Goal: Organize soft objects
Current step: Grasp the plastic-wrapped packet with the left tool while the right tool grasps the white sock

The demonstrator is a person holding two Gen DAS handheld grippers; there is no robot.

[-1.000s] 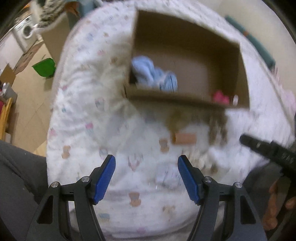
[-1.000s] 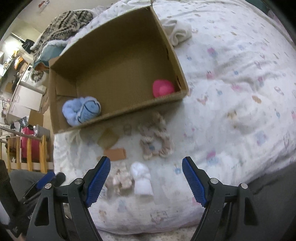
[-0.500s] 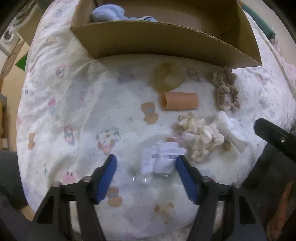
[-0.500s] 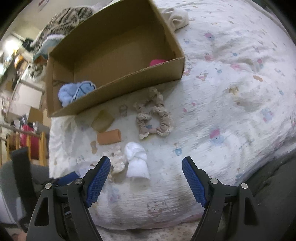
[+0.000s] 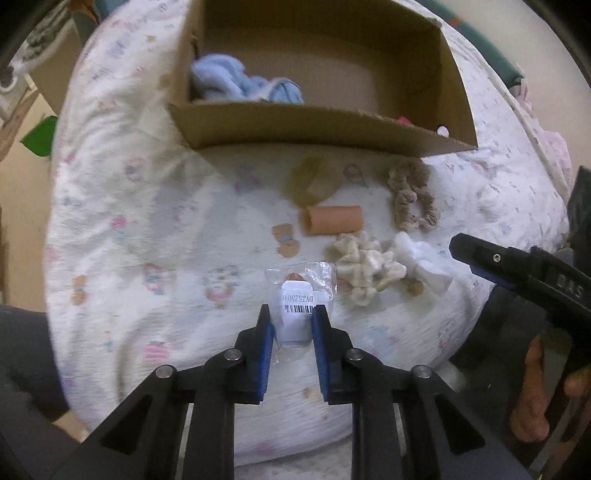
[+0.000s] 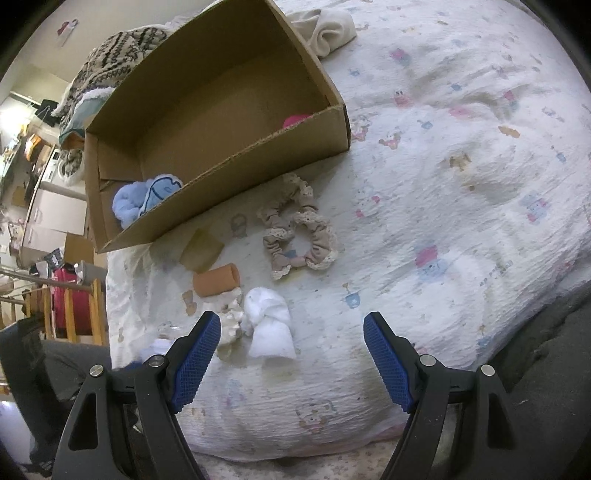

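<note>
My left gripper (image 5: 291, 319) is shut on a clear plastic packet with a white barcode label (image 5: 300, 295) lying on the bed. Beside it lie a cream scrunchie (image 5: 364, 267), a white cloth bundle (image 5: 421, 262), an orange tube (image 5: 334, 219), a tan pad (image 5: 312, 181) and a beige scrunchie (image 5: 412, 199). The cardboard box (image 5: 325, 125) behind holds a blue plush (image 5: 243, 83) and a pink item (image 6: 295, 120). My right gripper (image 6: 291, 334) is open and empty, above the white bundle (image 6: 267, 326) and bedsheet.
The patterned bedsheet (image 6: 461, 166) covers the bed. A cream cloth (image 6: 327, 27) lies beyond the box. Knitted blankets (image 6: 114, 55) are piled at the far left. A green object (image 5: 38, 136) is on the floor left of the bed. My right gripper shows in the left wrist view (image 5: 517, 273).
My left gripper has closed its jaws onto the plastic packet. The right gripper has come a little lower and closer to the items on the bed.
</note>
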